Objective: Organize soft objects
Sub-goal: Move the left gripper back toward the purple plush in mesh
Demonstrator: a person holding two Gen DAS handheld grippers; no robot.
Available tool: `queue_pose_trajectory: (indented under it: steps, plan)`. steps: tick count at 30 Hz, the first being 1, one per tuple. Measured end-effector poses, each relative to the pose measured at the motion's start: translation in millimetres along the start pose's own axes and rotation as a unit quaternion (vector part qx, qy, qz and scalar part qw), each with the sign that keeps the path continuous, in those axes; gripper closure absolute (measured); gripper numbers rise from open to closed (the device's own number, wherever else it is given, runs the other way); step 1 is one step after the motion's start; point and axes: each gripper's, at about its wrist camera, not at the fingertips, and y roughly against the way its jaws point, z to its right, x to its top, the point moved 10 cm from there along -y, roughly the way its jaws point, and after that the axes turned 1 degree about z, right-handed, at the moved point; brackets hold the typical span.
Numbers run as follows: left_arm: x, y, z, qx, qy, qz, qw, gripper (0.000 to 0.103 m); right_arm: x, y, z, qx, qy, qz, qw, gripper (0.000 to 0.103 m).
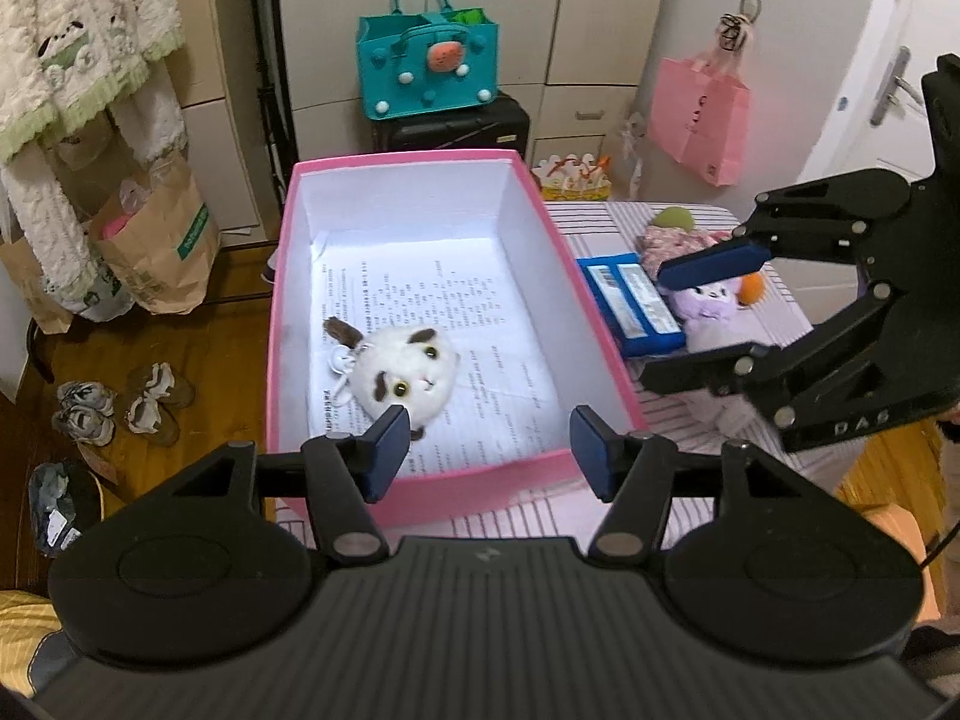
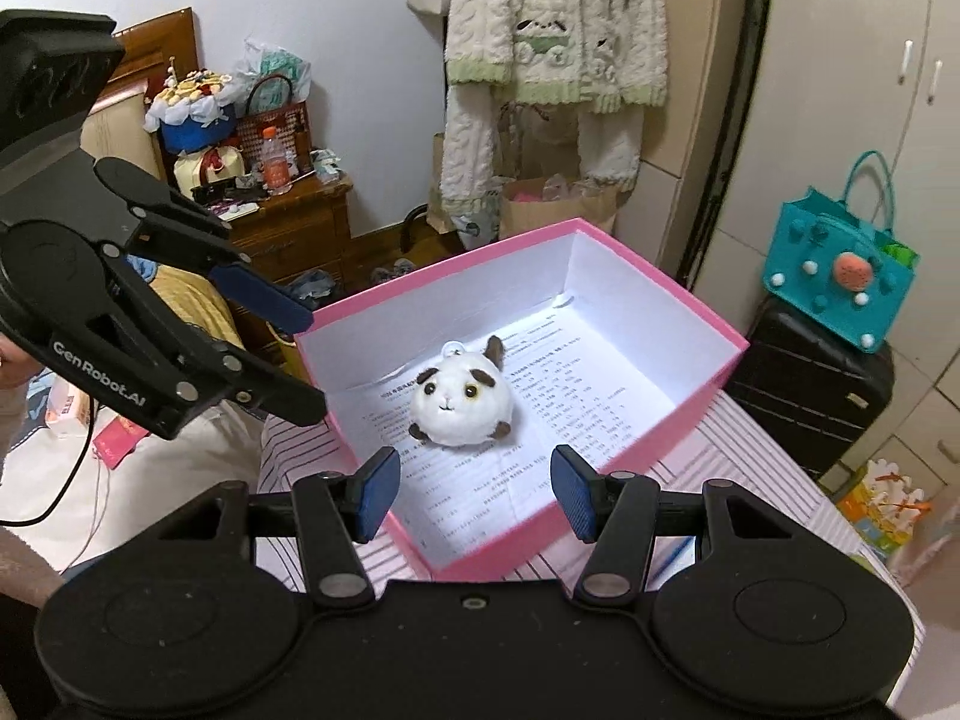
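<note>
A: Left gripper?
B: Jaws spread, nothing between. White plush toy lies on the printed paper inside the pink box, at about 11 o'clock from the fingertips, apart.
A: Right gripper?
B: Also spread, empty. Same toy sits at 12 o'clock just beyond its pads, not touching.
A: Other soft stuff?
B: Purple plush on the striped cloth, outside the box at 3 o'clock, beside a blue pack.
</note>
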Motion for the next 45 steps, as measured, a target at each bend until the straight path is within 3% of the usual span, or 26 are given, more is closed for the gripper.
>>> queue_pose_trajectory:
  steps: [8, 10, 15, 27, 35, 45]
  plan:
    - [-6, 16, 29, -0.013, -0.024, -0.002, 0.9996, 0.039, -21, 39, 5, -0.016, -0.021, 0.010, 1.000, 0.042]
    - [-8, 17, 40, -0.015, -0.036, -0.005, 0.9992, 0.029, -34, 49, 9, -0.021, -0.021, 0.003, 1.000, 0.042]
    - [-14, 16, 62, -0.014, -0.064, -0.010, 0.9978, 0.027, -65, 73, 25, -0.052, -0.043, -0.004, 0.998, 0.042]
    - [-11, -18, 139, -0.085, -0.120, -0.026, 0.9888, 0.025, -139, 106, 78, -0.095, -0.112, 0.001, 0.989, 0.042]
    - [-3, -62, 180, -0.106, -0.149, -0.029, 0.9828, 0.026, -173, 102, 115, -0.092, -0.158, 0.006, 0.983, 0.041]
    - [4, -117, 201, -0.114, -0.139, -0.036, 0.9831, 0.029, -195, 67, 163, -0.090, -0.175, 0.019, 0.980, 0.041]
